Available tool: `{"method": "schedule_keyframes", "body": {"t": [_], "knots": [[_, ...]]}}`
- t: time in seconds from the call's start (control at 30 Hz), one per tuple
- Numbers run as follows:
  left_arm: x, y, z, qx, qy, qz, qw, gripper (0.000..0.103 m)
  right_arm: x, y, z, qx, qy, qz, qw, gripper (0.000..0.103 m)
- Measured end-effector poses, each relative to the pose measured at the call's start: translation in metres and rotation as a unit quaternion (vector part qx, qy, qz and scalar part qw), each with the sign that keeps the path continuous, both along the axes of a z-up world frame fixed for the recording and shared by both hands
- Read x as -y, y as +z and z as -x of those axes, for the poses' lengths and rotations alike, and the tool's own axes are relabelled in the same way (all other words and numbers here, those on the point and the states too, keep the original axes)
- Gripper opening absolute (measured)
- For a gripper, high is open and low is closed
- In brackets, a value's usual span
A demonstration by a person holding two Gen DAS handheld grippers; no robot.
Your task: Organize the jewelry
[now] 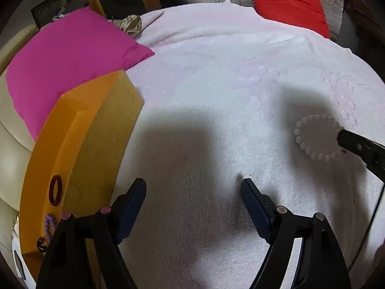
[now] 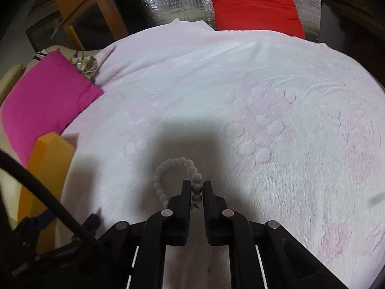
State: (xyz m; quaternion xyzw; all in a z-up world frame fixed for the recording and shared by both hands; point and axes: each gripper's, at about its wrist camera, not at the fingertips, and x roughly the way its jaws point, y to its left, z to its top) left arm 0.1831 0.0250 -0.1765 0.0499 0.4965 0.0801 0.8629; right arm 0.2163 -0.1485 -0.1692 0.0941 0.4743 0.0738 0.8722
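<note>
- Black jaws of our right gripper (image 2: 195,190) sit narrow, pinching the near beads of the pale bead bracelet (image 2: 176,175), whose loop lies on the white towel (image 2: 264,132).
- Our left gripper (image 1: 193,187) hangs wide and holds nothing, near the orange box (image 1: 79,149) at the left.
- We judge the step in hand is picking this bracelet up; next it calls for a lift and a carry left to the box, keeping the pinch firm so the beads do not slip.
- Only the left wrist view shows the box top, where a dark ring (image 1: 55,190) and purple beads (image 1: 49,226) already lie.
- Only the right wrist view shows the pinch itself.
- Farther off lie a pink cushion (image 1: 67,60) and a red cushion (image 2: 255,4).
</note>
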Motion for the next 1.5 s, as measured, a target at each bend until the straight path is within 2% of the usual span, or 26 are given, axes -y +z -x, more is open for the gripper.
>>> {"method": "schedule_keyframes", "body": {"t": [0.27, 0.43, 0.5, 0.63, 0.73, 0.87, 1.27, 1.5], "knots": [[-0.005, -0.007, -0.002, -0.005, 0.015, 0.017, 0.9997, 0.082, 0.004, -0.008, 0.005, -0.029, -0.001, 0.009, 1.0, 0.011], [-0.01, -0.01, -0.002, 0.001, 0.033, 0.02, 0.9992, 0.09, 0.004, -0.013, 0.0, -0.033, -0.009, 0.026, 0.999, 0.013], [-0.014, -0.012, -0.002, 0.004, 0.048, 0.023, 0.9986, 0.098, 0.0, -0.015, -0.001, -0.028, -0.007, 0.039, 0.999, 0.014], [-0.02, -0.015, 0.0, 0.008, 0.066, 0.036, 0.9971, 0.1, -0.005, -0.017, -0.003, -0.019, -0.007, 0.052, 0.998, 0.015], [-0.014, -0.014, 0.002, 0.016, 0.058, 0.015, 0.9981, 0.1, -0.007, -0.019, -0.005, -0.006, -0.008, 0.057, 0.998, 0.015], [-0.004, -0.011, 0.004, 0.019, 0.053, -0.005, 0.9984, 0.1, -0.016, -0.018, -0.004, 0.012, 0.002, 0.092, 0.996, 0.011], [0.012, -0.004, 0.008, 0.019, 0.029, -0.002, 0.9994, 0.1, 0.0, -0.014, -0.002, -0.013, -0.026, 0.07, 0.997, 0.011], [0.007, -0.005, 0.007, 0.019, 0.024, -0.005, 0.9995, 0.1, -0.008, -0.017, -0.006, 0.0, -0.025, 0.087, 0.996, 0.011]]}}
